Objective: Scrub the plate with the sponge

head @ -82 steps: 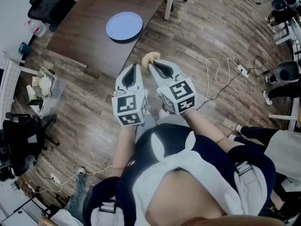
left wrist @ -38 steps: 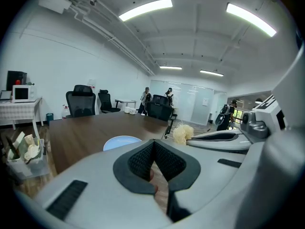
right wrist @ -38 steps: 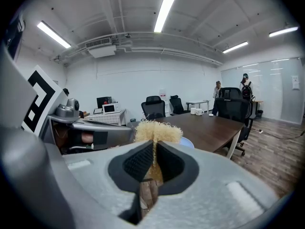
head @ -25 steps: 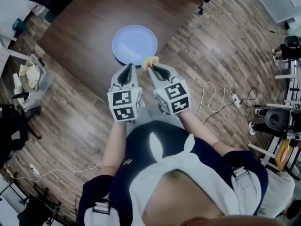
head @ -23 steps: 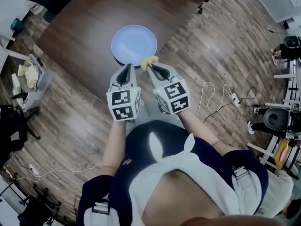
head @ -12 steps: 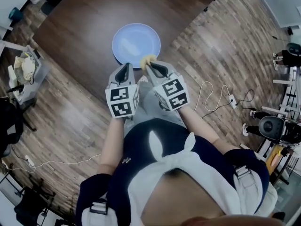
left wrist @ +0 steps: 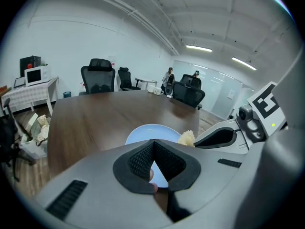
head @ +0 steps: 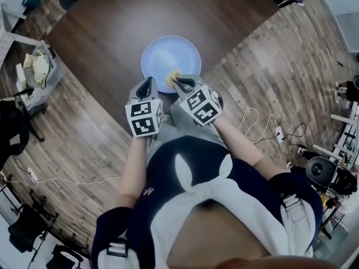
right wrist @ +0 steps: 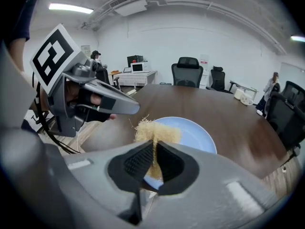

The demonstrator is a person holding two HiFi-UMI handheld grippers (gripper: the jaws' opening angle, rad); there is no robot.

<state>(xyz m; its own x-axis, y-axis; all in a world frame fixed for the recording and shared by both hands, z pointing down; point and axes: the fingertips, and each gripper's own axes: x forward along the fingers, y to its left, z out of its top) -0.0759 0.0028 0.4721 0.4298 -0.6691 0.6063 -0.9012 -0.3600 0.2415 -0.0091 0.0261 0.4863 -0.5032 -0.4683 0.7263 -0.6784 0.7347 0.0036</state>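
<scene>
Lying flat and bare, the pale blue plate [head: 171,55] sits near the bench [head: 112,32] edge closest to me, with nothing pinning it. Over its near rim hangs the sponge [right wrist: 155,130], a ragged yellow tuft; whether it touches the plate I cannot tell. My right tool [right wrist: 155,149] pinches it low down, most of the tuft sticking out past the tips. My left tool [left wrist: 153,144] is pressed together on nothing, just beside the right one and short of the plate. Risks, as I judge them: a hard stroke could skate the unheld plate across or off the bench, and the narrow grip could let the sponge pull free. No brand or lettering is readable, only square black-and-white markers on both tools' cubes.
</scene>
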